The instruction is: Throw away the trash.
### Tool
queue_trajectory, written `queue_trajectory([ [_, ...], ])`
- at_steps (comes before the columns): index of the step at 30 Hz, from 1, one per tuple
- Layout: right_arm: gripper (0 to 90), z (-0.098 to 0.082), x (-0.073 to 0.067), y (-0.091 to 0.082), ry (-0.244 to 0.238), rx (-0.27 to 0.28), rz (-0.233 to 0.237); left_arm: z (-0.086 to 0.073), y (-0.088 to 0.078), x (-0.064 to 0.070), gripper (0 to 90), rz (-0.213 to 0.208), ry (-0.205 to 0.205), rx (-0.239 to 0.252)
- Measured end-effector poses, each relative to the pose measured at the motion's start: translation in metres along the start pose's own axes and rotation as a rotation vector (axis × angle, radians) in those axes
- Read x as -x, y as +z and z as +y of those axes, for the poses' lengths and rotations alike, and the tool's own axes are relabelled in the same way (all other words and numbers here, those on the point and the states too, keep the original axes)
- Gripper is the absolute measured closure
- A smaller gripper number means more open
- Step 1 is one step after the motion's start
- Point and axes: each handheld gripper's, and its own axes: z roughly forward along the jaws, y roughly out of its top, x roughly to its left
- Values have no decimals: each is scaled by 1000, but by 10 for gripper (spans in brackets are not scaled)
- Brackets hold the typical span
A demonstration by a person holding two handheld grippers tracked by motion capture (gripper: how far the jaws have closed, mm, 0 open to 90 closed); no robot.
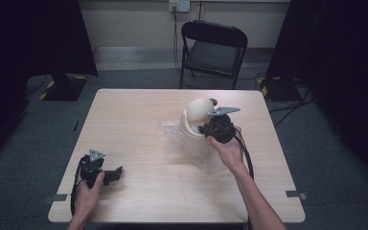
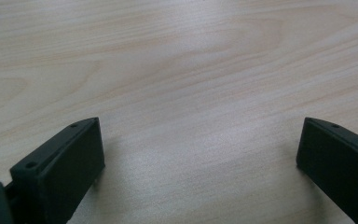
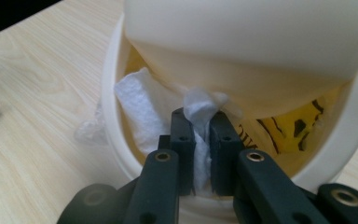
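Left gripper (image 1: 116, 173): nearest the person, resting on the worktop (image 1: 134, 143) well apart from the bin, to its near left; jaws spread wide with bare wood between them.
Right gripper (image 3: 198, 122): at the near rim of the bin, jaws pressed together, pinching a wad of white tissue (image 3: 198, 107) right at the bin's mouth.
Plastic film (image 1: 191, 146): clear crumpled sheet lying on the worktop just in front of and beside the bin.
Bin (image 1: 195, 117): small cream tub with a domed swing lid (image 3: 247, 28), standing on the worktop past its middle; the lid is tipped so the mouth is open toward the right gripper.
Bin contents: white tissue, partly inside and partly in the grip, plus something yellow with black markings (image 3: 293, 126) lying deeper in; I cannot tell what it is.
Chair (image 1: 213, 50): folding chair beyond the bin, off the worktop.
Risk, tearing: the tissue is thin, so a sharp pull or push could rip it and leave a piece behind.
Risk, tipping: the bin looks light and nothing steadies it, so pressure on the rim could slide or topple it.
Risk, lid: the swing lid could drop onto the jaws and snag the tissue.
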Motion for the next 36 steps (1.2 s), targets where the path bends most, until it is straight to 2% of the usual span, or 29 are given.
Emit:
queue_trajectory([
  [10, 796, 8, 0, 8, -16, -83, -20, 0, 0, 0, 4, 1, -1, 0],
  [13, 778, 9, 0, 11, 1, -95, -21, 0, 0, 0, 3, 2, -1, 0],
  [17, 701, 12, -1, 13, -19, -111, -28, 0, 0, 0, 4, 3, -4, 1],
  [19, 653, 13, -1, 12, -10, -114, -28, 0, 0, 0, 3, 4, -4, 1],
  [24, 521, 16, 1, 7, 14, -86, -14, 0, 0, 0, 4, 3, -4, 0],
  [28, 459, 15, 2, 6, 27, -75, -12, 0, 0, 0, 4, 4, -3, 0],
  [30, 431, 15, 3, 4, 44, -62, 7, 0, 0, 0, 4, 3, -4, 0],
  [36, 398, 15, 2, -2, 57, -34, 11, 0, 0, 0, 4, 4, -3, 1],
])
